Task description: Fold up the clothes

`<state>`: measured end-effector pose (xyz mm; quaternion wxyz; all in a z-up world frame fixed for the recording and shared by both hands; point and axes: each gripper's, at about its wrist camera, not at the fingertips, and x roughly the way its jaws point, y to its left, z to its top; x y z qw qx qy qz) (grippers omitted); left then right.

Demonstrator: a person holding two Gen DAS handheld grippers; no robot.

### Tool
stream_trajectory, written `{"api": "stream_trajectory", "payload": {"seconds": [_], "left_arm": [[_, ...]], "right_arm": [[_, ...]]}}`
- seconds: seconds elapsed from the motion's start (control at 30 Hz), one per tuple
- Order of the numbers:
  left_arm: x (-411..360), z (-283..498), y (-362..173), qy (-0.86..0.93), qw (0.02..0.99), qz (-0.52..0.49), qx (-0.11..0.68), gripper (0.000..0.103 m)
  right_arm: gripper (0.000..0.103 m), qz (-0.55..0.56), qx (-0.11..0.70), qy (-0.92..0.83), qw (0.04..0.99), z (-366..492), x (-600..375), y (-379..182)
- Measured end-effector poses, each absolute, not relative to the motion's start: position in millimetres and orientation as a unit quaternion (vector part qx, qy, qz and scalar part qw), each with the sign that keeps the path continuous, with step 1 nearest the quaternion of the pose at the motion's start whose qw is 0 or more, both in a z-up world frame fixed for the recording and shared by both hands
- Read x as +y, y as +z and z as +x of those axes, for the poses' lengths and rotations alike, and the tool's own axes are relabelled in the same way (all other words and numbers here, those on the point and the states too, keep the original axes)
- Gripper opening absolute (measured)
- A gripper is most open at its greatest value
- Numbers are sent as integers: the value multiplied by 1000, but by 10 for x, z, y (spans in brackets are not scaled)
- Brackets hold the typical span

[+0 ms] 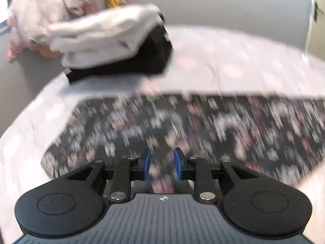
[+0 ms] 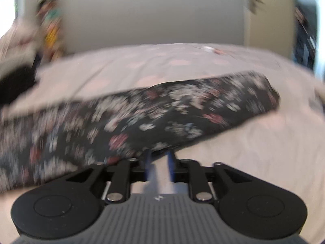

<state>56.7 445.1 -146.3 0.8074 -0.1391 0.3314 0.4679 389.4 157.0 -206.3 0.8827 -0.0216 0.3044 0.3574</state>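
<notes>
A dark floral garment (image 1: 182, 126) lies spread flat on the pale bedsheet (image 1: 233, 61), blurred by motion. My left gripper (image 1: 162, 163) hovers over its near part, and its blue pads (image 1: 146, 164) stand apart with only the fabric's print showing between them. In the right wrist view the same floral garment (image 2: 162, 113) runs as a long band from lower left to upper right. My right gripper (image 2: 158, 162) sits at the garment's near edge with its blue pads (image 2: 170, 163) apart and bare bedsheet (image 2: 254, 152) showing in the gap. The cloth edge hides the fingertips.
A stack of folded clothes, white (image 1: 105, 34) on black (image 1: 146, 59), sits at the bed's far left, with a pale crumpled heap (image 1: 40, 10) behind it. A grey wall (image 2: 152, 20) rises beyond the bed. Bare sheet extends to the right.
</notes>
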Motion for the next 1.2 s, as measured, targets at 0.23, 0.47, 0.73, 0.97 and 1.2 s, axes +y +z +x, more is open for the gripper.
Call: {"api": "stream_trajectory", "payload": {"seconds": [0.23,0.47,0.73,0.97,1.2], "left_arm": [[4705,687,-1719,478,820,-132,286,29],[4911,597,-1822,450,834,-164,275,32],[4950,631,-1861,453,830,-165,282,38],[4890,744,-1943,450,831,-123,304,39],[4923,737,-1960,450,828,-134,305,39]], "right_arm": [[47,180,377,319,851,4344,1064,-2084],[65,297,396,247,833,5340,735,-1979],[76,333,395,204,831,5947,649,-2149],[66,315,385,217,840,6139,741,-2207],[30,258,391,217,857,6179,810,-2098]]}}
